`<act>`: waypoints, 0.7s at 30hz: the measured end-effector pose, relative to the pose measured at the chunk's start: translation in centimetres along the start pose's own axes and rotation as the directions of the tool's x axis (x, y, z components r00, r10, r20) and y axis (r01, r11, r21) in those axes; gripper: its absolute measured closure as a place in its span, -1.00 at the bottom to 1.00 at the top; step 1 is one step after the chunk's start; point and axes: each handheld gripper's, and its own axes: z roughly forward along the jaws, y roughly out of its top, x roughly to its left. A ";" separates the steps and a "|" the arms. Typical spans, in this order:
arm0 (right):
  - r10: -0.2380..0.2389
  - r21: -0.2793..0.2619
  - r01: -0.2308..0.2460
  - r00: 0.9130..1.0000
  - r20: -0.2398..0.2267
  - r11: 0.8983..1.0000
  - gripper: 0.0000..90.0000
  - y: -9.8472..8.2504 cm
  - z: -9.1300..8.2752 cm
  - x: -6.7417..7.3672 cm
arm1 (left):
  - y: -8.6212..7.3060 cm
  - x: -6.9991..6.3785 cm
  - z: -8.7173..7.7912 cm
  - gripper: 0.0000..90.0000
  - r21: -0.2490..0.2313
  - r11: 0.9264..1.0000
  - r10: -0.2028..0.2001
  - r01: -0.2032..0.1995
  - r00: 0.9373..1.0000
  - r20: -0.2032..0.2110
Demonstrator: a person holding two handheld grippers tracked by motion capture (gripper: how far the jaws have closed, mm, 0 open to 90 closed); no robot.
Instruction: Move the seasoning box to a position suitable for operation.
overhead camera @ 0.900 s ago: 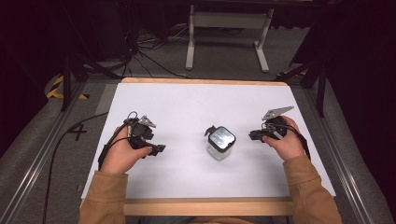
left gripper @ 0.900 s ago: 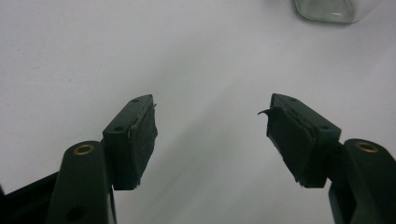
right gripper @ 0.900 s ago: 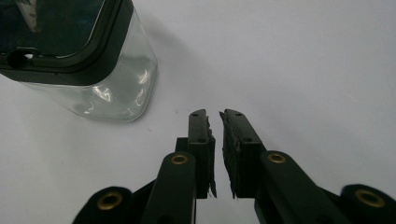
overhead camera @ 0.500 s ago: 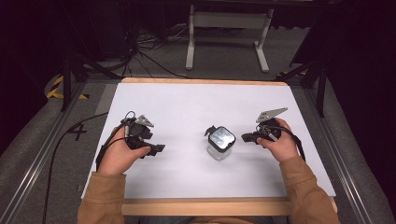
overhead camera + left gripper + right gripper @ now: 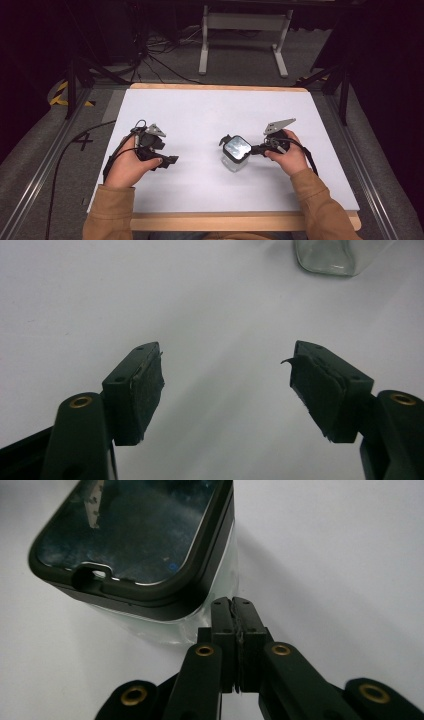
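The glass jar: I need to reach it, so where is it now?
In the high view the glass jar stands right of the table's centre, just left of the right tongs.

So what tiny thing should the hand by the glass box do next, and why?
Probably nudge the right gripper a little further forward to push the box by its black lid. Its jaws are shut with nothing between them, and their tips sit right at the lid's edge, so it looks set to push, not grab. The left gripper is open and farther away.
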 end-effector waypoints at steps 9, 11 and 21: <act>0.012 0.018 -0.012 1.000 0.000 1.000 1.00 -0.3 0.8 -0.1 | -0.1 0.1 -0.1 -0.34 -0.003 1.000 0.001 -0.001 1.000 0.002; 0.012 0.027 -0.012 1.000 0.002 1.000 1.00 -0.3 0.8 -0.1 | -0.1 0.1 -0.1 -0.34 0.001 1.000 -0.002 0.002 1.000 0.004; -0.026 0.078 0.026 1.000 -0.001 0.997 1.00 -0.2 1.1 1.0 | 0.1 0.1 0.1 -0.34 0.026 1.000 -0.005 0.005 1.000 0.011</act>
